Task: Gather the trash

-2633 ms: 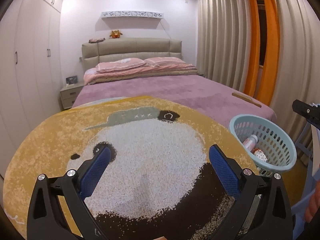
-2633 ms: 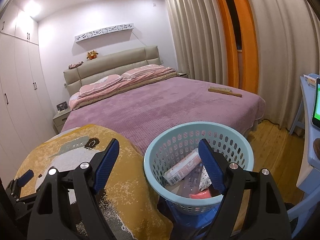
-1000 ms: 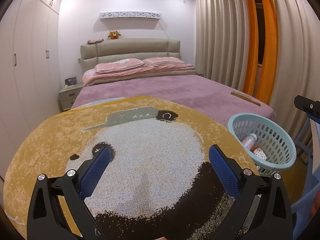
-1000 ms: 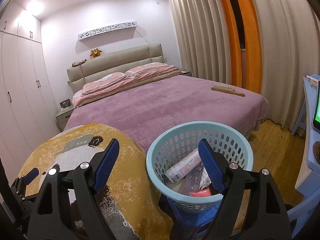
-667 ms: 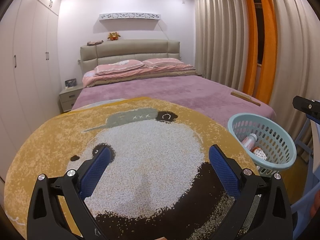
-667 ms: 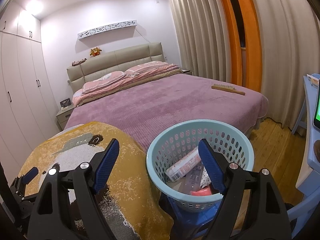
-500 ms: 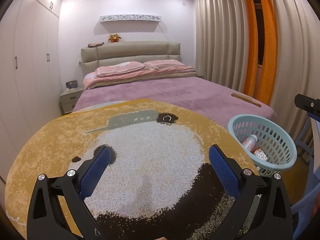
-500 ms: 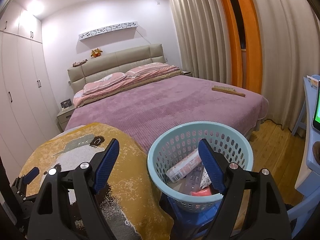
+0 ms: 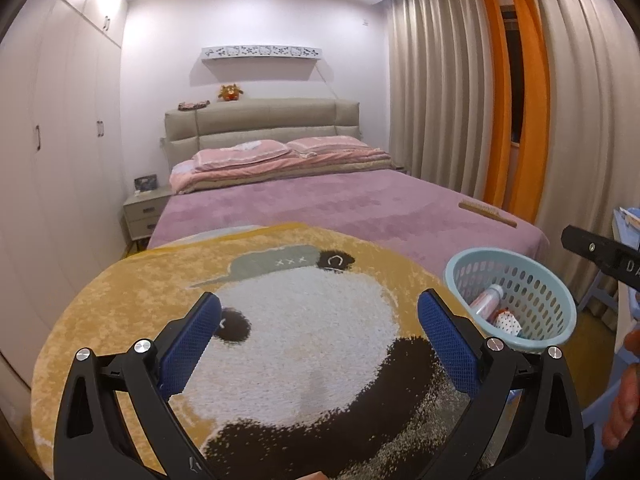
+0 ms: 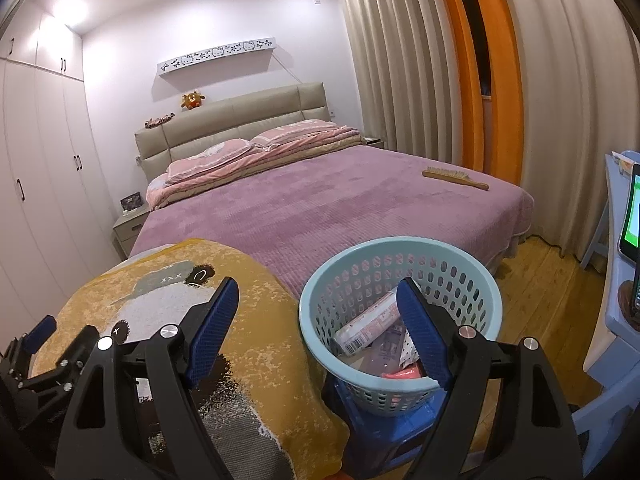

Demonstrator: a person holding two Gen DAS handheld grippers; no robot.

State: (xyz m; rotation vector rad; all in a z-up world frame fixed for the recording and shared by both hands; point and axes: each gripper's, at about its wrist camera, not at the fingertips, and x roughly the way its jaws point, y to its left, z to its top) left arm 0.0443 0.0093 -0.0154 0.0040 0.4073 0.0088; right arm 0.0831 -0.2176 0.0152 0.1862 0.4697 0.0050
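Both wide open, holding nothing: left tool (image 9: 318, 332) over rug (image 9: 304, 320), right tool (image 10: 318, 330) w/ basket (image 10: 400, 248) of trash just ahead.

Three small "x x x" marks are woven on the grey cap of the panda rug (image 9: 280, 312). A wrapper (image 10: 366, 326) in the basket (image 10: 472, 264) carries a barcode, its print too small to read.

purple bed (image 9: 320, 208) | wooden brush (image 10: 456, 178) on bed | panda rug (image 9: 280, 320)
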